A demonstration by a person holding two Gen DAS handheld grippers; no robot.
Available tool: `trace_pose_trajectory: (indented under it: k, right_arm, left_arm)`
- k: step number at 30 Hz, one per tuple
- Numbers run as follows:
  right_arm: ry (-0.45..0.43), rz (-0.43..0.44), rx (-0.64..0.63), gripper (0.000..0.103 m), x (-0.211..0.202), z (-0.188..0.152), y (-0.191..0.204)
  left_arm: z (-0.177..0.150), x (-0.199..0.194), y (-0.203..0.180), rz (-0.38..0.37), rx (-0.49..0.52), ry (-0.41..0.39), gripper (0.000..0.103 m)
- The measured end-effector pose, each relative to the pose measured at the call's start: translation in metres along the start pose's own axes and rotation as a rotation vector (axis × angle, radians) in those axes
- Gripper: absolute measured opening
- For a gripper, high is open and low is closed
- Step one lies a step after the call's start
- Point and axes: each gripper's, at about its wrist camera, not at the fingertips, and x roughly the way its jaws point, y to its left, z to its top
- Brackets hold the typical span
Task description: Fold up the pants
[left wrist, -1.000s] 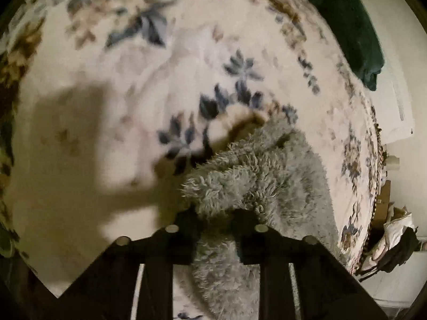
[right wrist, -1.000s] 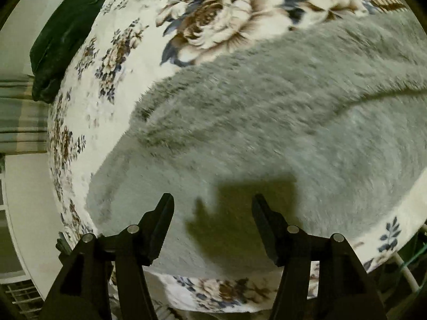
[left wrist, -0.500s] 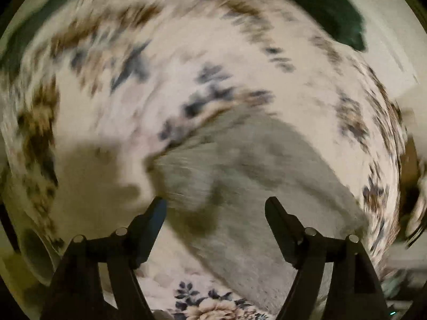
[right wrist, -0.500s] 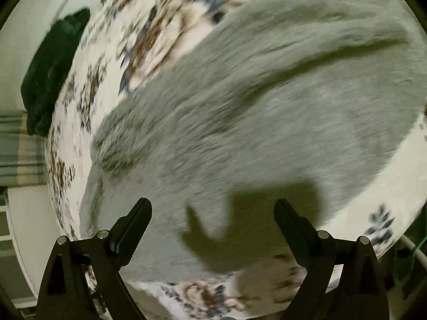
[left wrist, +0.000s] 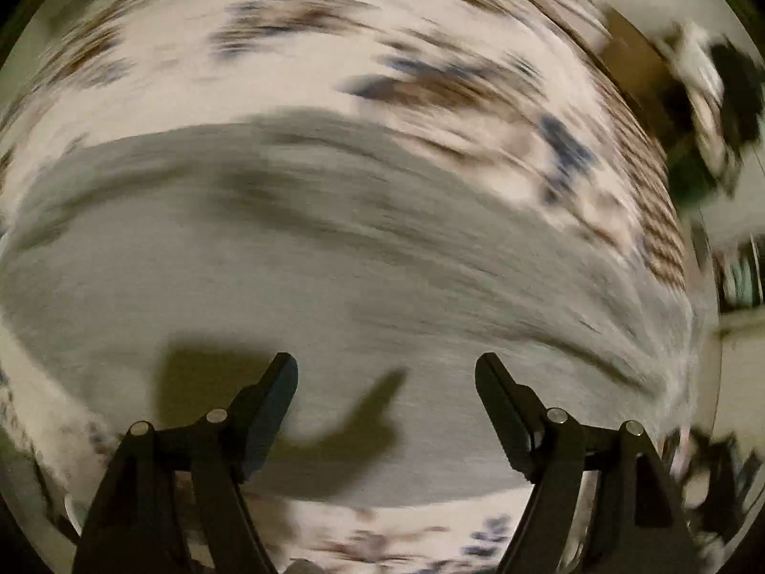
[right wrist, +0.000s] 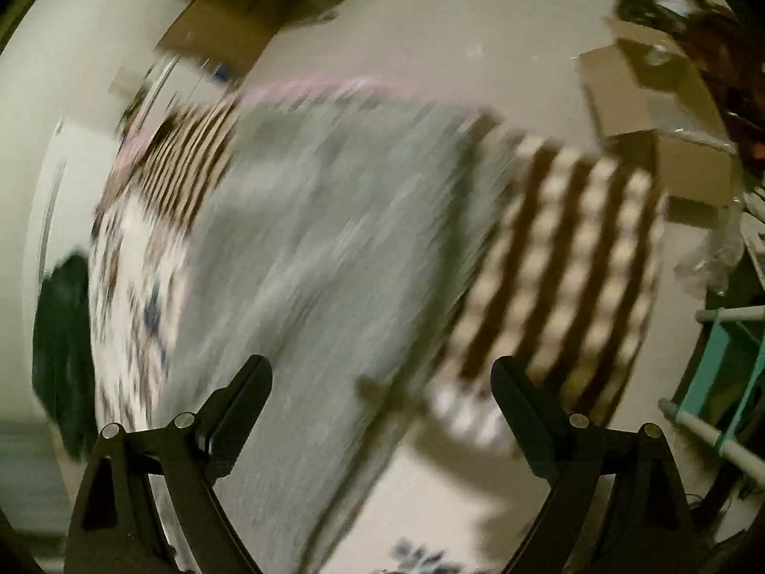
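- The grey pants (left wrist: 334, 287) look to me like soft, matt, napped cloth, though blur hides the pile.
- The bedspread (left wrist: 430, 38) beneath is matt printed cloth, floral, with a brown-striped border along its edge.
- My left gripper (left wrist: 386, 382) and right gripper (right wrist: 381, 382) show matt black plastic fingers with small shiny metal pins.
- Cardboard boxes (right wrist: 621, 95) look dull brown.

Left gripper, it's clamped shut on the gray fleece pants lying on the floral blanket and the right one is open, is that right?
Not quite. The left gripper is open too: in the left wrist view its fingers stand wide apart above the gray fleece pants, holding nothing. The pants do lie on the floral blanket, and the right gripper is open, as the right wrist view shows.
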Motion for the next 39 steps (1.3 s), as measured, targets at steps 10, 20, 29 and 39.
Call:
trace_pose_trajectory:
  k: [10, 20, 29, 39]
  right_arm:
    - [0.100, -0.001, -0.102, 0.052, 0.050, 0.110, -0.014]
    - [0.235, -0.067, -0.072, 0.017, 0.066, 0.130, -0.032]
    - [0.078, -0.055, -0.377, 0.066, 0.044, 0.169, 0.079]
    - [0.183, -0.144, -0.514, 0.066, 0.124, 0.171, 0.145]
  left_arm:
    - [0.012, 0.043, -0.174, -0.040, 0.253, 0.035, 0.075]
    - [0.023, 0.056, -0.202, 0.005, 0.261, 0.066, 0.075]
    - [0.056, 0.058, -0.116, -0.047, -0.117, 0.120, 0.075]
    - [0.067, 0.104, -0.075, -0.173, -0.470, 0.222, 0.035]
